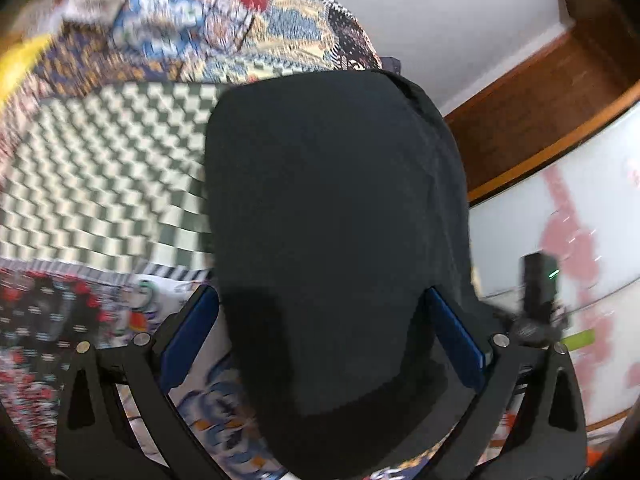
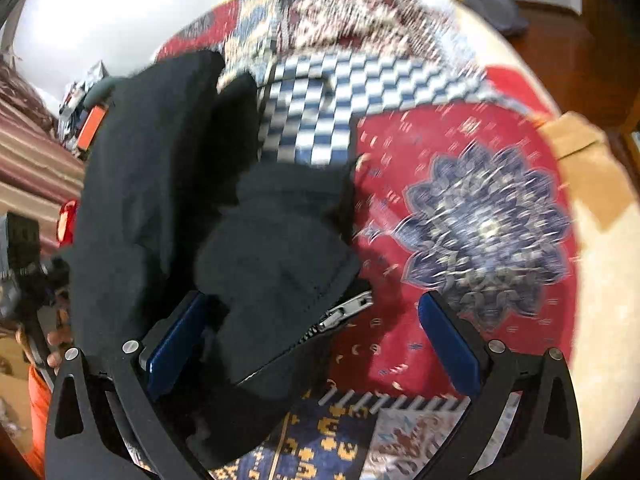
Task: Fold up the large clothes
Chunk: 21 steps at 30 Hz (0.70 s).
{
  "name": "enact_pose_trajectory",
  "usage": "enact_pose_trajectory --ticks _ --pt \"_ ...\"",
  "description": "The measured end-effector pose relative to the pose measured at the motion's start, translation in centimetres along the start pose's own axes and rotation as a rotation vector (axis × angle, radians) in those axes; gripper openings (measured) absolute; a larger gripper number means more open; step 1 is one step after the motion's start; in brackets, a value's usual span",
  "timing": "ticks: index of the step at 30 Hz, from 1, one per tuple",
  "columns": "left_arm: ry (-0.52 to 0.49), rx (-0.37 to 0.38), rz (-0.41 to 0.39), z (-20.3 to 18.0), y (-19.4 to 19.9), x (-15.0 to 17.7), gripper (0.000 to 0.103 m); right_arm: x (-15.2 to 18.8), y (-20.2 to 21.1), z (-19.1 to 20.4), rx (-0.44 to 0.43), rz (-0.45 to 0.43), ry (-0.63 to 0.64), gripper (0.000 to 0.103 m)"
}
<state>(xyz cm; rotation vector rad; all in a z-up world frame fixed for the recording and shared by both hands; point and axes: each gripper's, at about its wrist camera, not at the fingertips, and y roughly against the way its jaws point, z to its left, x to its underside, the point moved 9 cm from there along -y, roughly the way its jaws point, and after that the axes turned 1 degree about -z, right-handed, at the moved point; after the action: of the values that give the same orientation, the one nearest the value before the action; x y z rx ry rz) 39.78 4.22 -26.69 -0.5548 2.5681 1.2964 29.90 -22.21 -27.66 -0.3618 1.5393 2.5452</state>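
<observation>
**Ana:** Black fabric fills the left wrist view. What is it?

**Ben:** A dark garment [image 1: 336, 216], folded into a thick pad on a patchwork bedspread [image 1: 100, 184], near the bed's right-hand edge, where a wooden floor [image 1: 520, 112] shows beyond. The left tongs [image 1: 324, 336] are spread wide, a blue pad either side of the cloth's near end, not pinching it.

**Ana:** And the right wrist view?

**Ben:** The same garment [image 2: 172, 184] lies bunched across the left half, over a red panel of the bedspread [image 2: 400, 148]. Its near corner, with a metal zip pull [image 2: 344, 312], pokes between the pads. The right tongs [image 2: 316, 340] are also spread; the left pad touches cloth, the right stands clear over the bedspread. The picture is blurred, so finer creases are hard to tell.

**Ana:** How should this step go?

**Ben:** I'd judge both tongs should close on all layers at the near edge, keeping off the zip metal, then lift together so the fold stays square. A lopsided grip could let the layers slip apart.
</observation>
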Motion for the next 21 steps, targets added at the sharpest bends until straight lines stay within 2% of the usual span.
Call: enact_pose_trajectory --ticks 5,10,12,14,16,17,18,21 --pt "0.034 0.042 0.014 0.2 -1.4 -1.0 0.103 -0.8 -1.9 0.3 -0.142 0.028 -0.074 0.103" --pt "0.079 0.078 0.032 1.0 -2.0 -1.3 0.103 -2.1 -3.5 1.9 -0.190 0.024 -0.053 0.102" --pt "0.103 0.083 0.034 1.3 -2.1 -1.4 0.103 -2.4 -4.0 2.8 -0.219 0.026 -0.049 0.088" --pt "0.113 0.085 0.040 1.3 -2.2 -1.6 0.103 -2.6 -3.9 3.3 -0.245 0.028 -0.059 0.080" --pt "0.089 0.080 0.040 1.0 -2.1 -1.7 0.102 -2.4 -3.7 3.8 -0.306 0.044 -0.083 0.060" --pt "0.080 0.077 0.035 0.8 -1.9 -1.7 0.100 -2.3 -3.5 4.2 -0.338 0.052 -0.092 0.046" --pt "0.062 0.071 0.021 0.3 -1.6 -1.7 0.096 -2.3 -3.2 4.6 -0.352 0.057 -0.091 0.037" --pt "0.032 0.078 -0.017 -0.6 -0.4 -1.9 0.086 -2.6 -2.0 5.7 -0.319 0.034 -0.047 0.028"
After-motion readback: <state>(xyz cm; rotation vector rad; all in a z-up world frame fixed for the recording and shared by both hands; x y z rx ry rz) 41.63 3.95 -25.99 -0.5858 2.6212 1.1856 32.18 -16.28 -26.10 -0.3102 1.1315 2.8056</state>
